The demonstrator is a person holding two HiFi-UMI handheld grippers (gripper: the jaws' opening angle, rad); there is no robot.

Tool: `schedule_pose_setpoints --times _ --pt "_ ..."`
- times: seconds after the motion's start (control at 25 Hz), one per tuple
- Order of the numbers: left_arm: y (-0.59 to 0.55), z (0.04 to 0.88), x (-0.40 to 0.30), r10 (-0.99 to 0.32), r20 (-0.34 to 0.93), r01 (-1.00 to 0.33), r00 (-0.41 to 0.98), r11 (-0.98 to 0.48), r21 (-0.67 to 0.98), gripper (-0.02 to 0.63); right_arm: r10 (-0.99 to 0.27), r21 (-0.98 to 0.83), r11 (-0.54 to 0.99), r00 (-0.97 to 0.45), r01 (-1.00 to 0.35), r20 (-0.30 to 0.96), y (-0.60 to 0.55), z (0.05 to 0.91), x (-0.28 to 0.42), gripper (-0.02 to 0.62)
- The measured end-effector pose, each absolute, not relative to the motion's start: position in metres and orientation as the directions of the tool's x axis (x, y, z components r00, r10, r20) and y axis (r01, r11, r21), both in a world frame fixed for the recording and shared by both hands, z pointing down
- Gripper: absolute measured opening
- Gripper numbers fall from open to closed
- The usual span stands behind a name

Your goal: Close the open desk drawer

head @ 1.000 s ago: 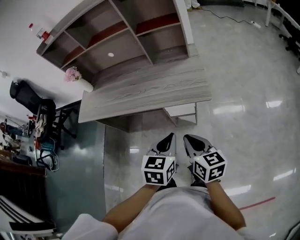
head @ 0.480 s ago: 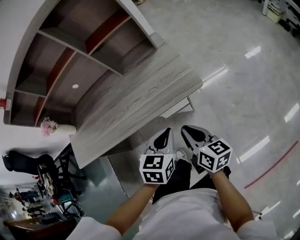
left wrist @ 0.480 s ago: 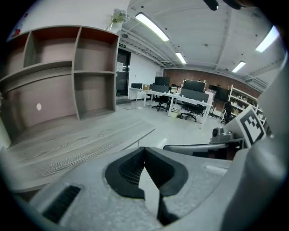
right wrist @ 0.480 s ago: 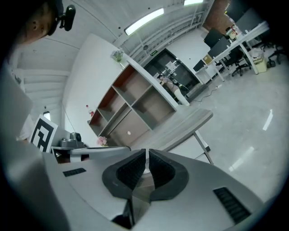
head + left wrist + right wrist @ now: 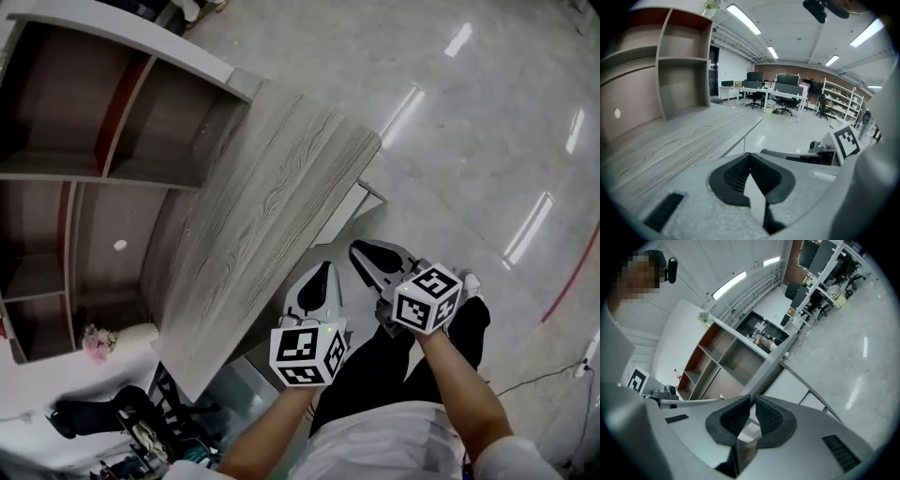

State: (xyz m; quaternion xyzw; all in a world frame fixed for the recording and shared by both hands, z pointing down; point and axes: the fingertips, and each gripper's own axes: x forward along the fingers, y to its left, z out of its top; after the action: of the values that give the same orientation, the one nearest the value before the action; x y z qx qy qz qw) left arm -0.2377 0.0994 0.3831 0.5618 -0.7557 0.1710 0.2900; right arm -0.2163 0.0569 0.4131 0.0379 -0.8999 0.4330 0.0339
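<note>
The grey wood desk (image 5: 262,216) runs diagonally through the head view, and the white drawer front (image 5: 349,208) juts out from under its near edge. My left gripper (image 5: 324,268) hovers just off that edge, its jaws shut on nothing. Beside it on the right, my right gripper (image 5: 356,247) is also shut and empty, its tip close to the drawer. The left gripper view looks along the desk top (image 5: 670,145) over the left gripper (image 5: 750,155). The right gripper view has the right gripper (image 5: 753,398) aimed at the desk edge (image 5: 774,365) and a white panel (image 5: 799,389) below it.
An open shelf unit (image 5: 84,169) stands on the back of the desk, with a pink flower vase (image 5: 101,339) at its end. A black office chair (image 5: 94,417) is at the lower left. Glossy floor (image 5: 469,141) lies to the right, with a red line (image 5: 572,272).
Both grippers have sunk and come closer to the desk's near edge and the drawer. The head view has swung, so the desk now runs steeper across the picture. The jaws stayed shut.
</note>
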Motion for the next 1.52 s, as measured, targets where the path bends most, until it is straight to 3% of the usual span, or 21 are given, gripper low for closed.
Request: schedule_pose_setpoints --times 0.4,0.48,0.64,0.8,1.0,1.52 --pt "0.081 0.427 -0.249 -0.744 0.653 -0.976 -0.139 0.214 0.035 0.002 -0.175 -0.832 0.542 -0.984 -0.123 0.032 0.031 0.486 -0.246 0.007" --pt "0.082 0.432 -0.247 -0.737 0.664 -0.981 -0.125 0.190 0.026 0.002 -0.190 -0.855 0.506 -0.982 -0.114 0.019 0.031 0.500 -0.252 0.077" --pt "0.087 0.442 -0.250 -0.724 0.679 -0.982 -0.123 0.187 0.021 0.002 -0.208 -0.894 0.442 -0.978 -0.068 -0.028 0.033 0.520 -0.267 0.114" --pt "0.088 0.454 -0.254 -0.710 0.695 -0.984 -0.114 0.179 0.020 0.002 -0.157 -0.914 0.406 -0.985 0.004 -0.074 0.043 0.537 -0.288 0.206" --pt "0.082 0.453 -0.254 -0.725 0.684 -0.994 -0.087 0.104 -0.016 0.002 -0.111 -0.945 0.319 -0.987 0.077 -0.117 0.054 0.556 -0.308 0.255" --pt "0.083 0.450 -0.258 -0.741 0.670 -0.998 -0.048 0.058 -0.006 0.002 -0.038 -0.932 0.244 -0.957 0.269 -0.287 0.047 0.546 -0.325 0.299"
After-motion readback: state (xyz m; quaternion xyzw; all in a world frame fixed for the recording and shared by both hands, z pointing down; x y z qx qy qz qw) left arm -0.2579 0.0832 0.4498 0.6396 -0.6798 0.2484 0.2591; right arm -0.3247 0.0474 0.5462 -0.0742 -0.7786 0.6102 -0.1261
